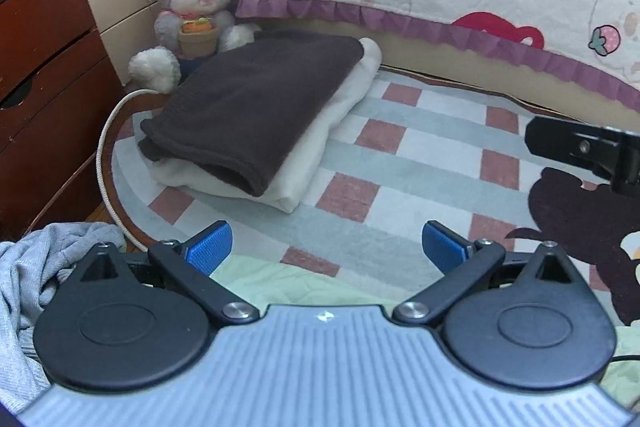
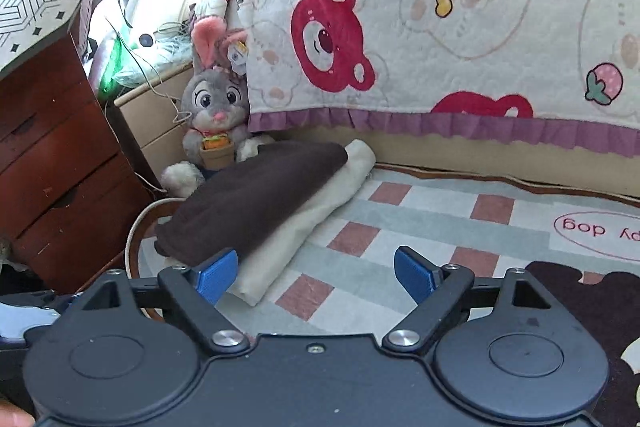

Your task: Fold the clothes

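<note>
Grey cloth (image 1: pixel 28 279) is being left crumpled at the far left, seemingly unfolded, and beside it a pale green piece (image 1: pixel 280 283) is lying under the left gripper (image 1: pixel 326 247), whose jaws are being held wide apart and empty. Further in, a brown garment (image 1: pixel 256 107) is resting folded on a cream one (image 1: pixel 320 147) on the checked rug (image 1: pixel 420 155), their long axis running from the near left toward the bed. At the right, the right gripper (image 2: pixel 316 273) is likewise being held open, gripping nothing.

both wrist views low, near the rug (image 1: pixel 400 155) — facing folded stack (image 1: pixel 256 107).
</note>
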